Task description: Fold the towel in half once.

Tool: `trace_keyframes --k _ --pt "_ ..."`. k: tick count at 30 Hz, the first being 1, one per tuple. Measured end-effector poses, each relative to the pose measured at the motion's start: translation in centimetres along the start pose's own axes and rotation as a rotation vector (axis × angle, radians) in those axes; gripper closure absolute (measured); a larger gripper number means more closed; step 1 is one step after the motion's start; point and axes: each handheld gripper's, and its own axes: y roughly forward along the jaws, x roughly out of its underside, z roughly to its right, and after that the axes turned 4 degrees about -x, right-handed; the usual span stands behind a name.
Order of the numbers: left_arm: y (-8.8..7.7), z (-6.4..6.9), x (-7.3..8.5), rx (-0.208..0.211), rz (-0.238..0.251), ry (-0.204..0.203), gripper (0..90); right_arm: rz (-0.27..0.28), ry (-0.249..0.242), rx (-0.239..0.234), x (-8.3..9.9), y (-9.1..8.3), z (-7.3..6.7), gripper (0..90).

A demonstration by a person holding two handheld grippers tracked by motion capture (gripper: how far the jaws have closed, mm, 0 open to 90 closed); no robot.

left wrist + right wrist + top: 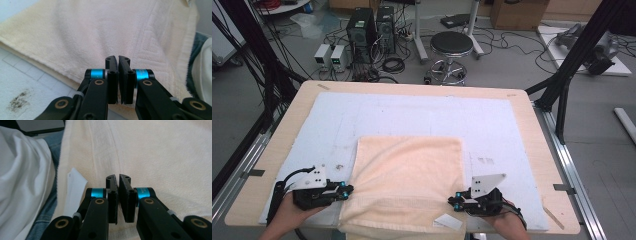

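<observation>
A cream towel (407, 182) lies flat on the white mat (422, 117) covering the counter (532, 125), its near edge hanging over the counter's front. A white label (448, 221) sits at its near right corner. The left tongs (348, 189) are clenched at the towel's left edge, the right tongs (453, 202) clenched at its right edge; whether either pinches cloth cannot be told.

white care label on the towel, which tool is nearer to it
Right. The right tool sits at the towel's near right corner, just beside the white care label. The left tool is at the towel's left edge, across its width from the label.
</observation>
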Motion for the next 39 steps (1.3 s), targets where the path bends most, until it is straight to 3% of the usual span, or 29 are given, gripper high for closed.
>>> trace_keyframes --k 3,5,8,12,17,19,22,28,32,39 --pt "-0.1 0.5 0.2 0.028 -0.014 0.012 85.7 -0.007 -0.004 -0.021 0.1 -0.2 -0.6 83.6" --pt "0.2 0.5 0.5 0.034 -0.03 0.015 84.4 -0.009 0.02 -0.027 0.4 -0.1 -0.7 72.2" --pt "0.4 -0.2 0.4 0.013 -0.015 -0.031 72.3 0.023 0.036 0.005 0.6 -0.7 -0.3 64.5" --pt "0.6 -2.0 -0.5 -0.03 0.025 -0.079 65.0 0.059 0.056 0.08 -0.4 -1.6 1.1 58.0" --pt "1.7 -4.1 -2.0 -0.122 0.061 -0.103 54.5 0.069 0.052 0.193 -2.1 -1.8 3.7 51.8" --pt "2.2 -4.7 -2.4 -0.142 0.081 -0.109 53.3 0.075 0.061 0.232 -2.4 -1.8 4.7 50.8" --pt "2.8 -5.7 -3.2 -0.184 0.075 -0.107 53.1 0.053 0.079 0.28 -2.7 -1.6 6.6 49.2" --pt "3.9 -8.3 -4.6 -0.283 0.129 -0.145 56.7 0.04 0.116 0.325 -3.8 -1.4 10.6 47.3" --pt "5.4 -10.2 -4.4 -0.34 0.085 -0.159 57.0 0.044 0.139 0.353 -3.7 -0.8 13.0 46.1" --pt "7.6 -12.1 -3.2 -0.368 0.012 -0.224 54.7 0.04 0.192 0.356 -1.9 1.0 15.5 44.4"
